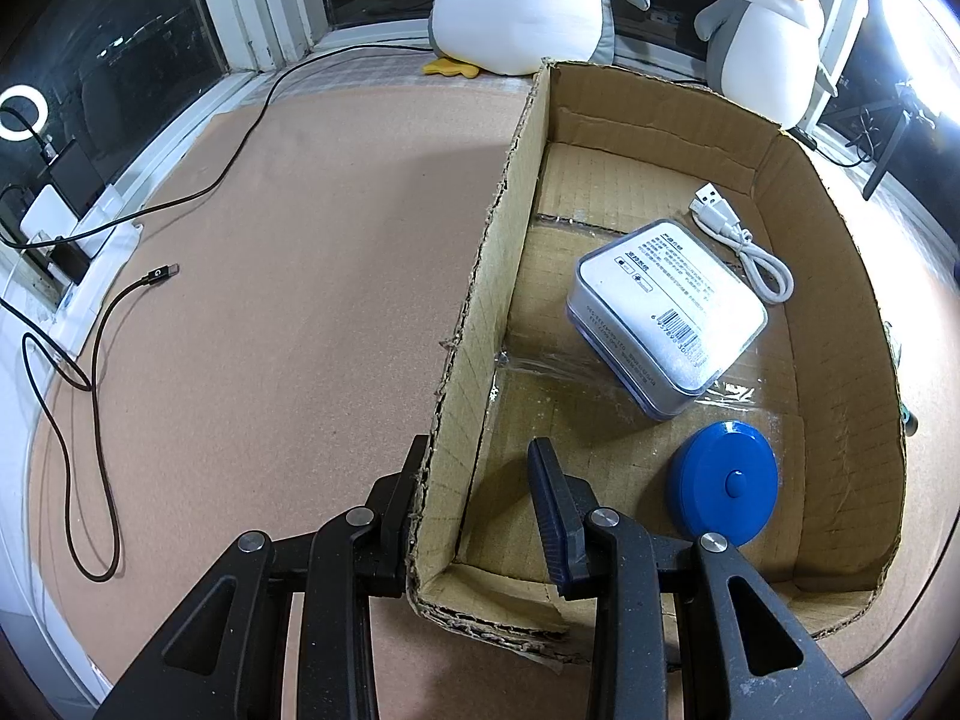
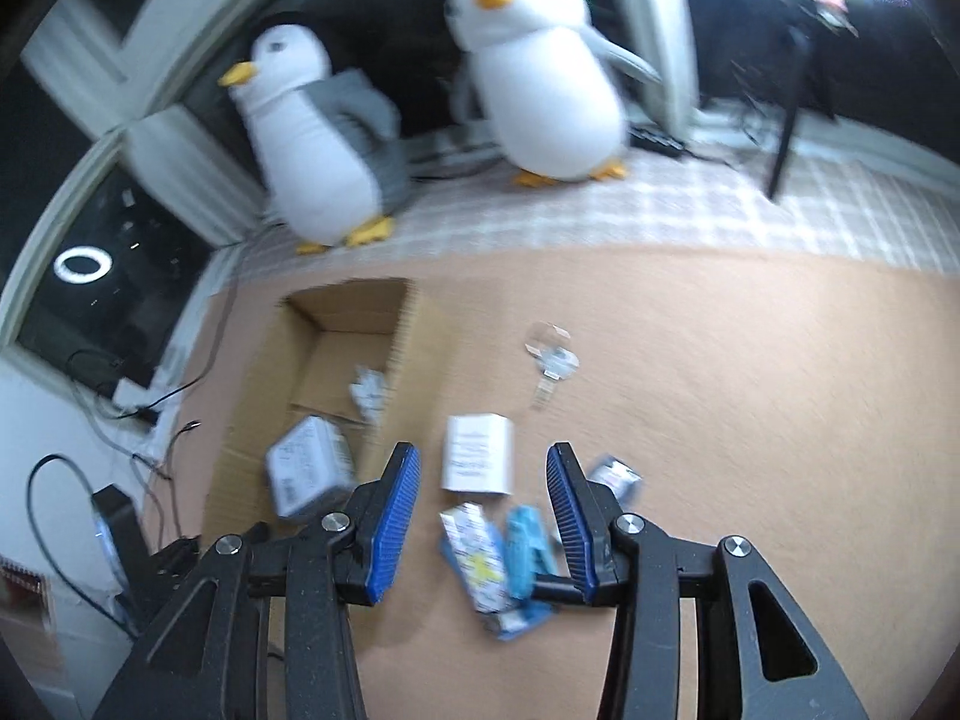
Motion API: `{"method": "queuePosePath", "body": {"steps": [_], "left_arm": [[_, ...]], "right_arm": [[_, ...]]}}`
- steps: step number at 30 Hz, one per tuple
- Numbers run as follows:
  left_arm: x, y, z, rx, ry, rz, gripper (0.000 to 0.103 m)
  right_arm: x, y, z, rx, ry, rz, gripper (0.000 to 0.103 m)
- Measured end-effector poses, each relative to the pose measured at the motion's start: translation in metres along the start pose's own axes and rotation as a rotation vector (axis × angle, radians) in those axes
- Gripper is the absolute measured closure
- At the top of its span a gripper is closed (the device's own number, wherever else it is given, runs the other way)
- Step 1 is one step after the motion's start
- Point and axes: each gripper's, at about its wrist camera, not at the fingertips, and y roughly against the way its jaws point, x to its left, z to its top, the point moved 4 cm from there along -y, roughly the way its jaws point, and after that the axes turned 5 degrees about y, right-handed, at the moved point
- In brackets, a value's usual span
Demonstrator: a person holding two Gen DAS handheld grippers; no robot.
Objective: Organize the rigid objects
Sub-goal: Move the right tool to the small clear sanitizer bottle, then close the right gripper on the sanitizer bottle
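Left gripper [image 1: 477, 510] spread wide, straddling the near-left wall of the cardboard box [image 1: 840, 276]: one finger outside against the wall, the other inside, nothing clamped. Box shallow, open-topped, brown, ragged along its cut edges, resting on the pinkish table [image 1: 270, 300]. Inside: a white case in clear plastic [image 1: 666, 312] with a barcode label, lying tilted mid-box; a coiled white USB cable [image 1: 744, 234] just beyond it; a round blue disc [image 1: 723, 483] with a centre button near the front wall. Right gripper [image 2: 483, 516] also spread apart, empty, hanging above the table beside the box. Beneath it, blurred: a white carton [image 2: 478, 461], a blue-and-white packet [image 2: 480, 558], a light-blue item [image 2: 523, 546], well apart from a clear-packaged piece [image 2: 551, 360].
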Motion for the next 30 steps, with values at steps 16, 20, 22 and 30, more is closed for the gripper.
{"method": "queuePosePath", "body": {"steps": [16,20,22,30], "left_arm": [[-0.002,-0.001,0.001,0.0,0.004,-0.003,0.069],[-0.004,-0.002,0.001,-0.001,0.007,-0.006,0.069],[-0.003,-0.002,0.0,-0.001,0.006,-0.007,0.069],[-0.002,-0.002,0.0,-0.002,0.013,-0.014,0.069]], "right_arm": [[-0.04,-0.062,-0.027,0.189,-0.126,-0.035,0.068],[-0.037,-0.069,-0.025,0.196,-0.105,-0.07,0.068],[-0.037,-0.071,-0.023,0.193,-0.094,-0.096,0.068],[-0.034,-0.079,-0.01,0.189,-0.014,-0.185,0.069]]}}
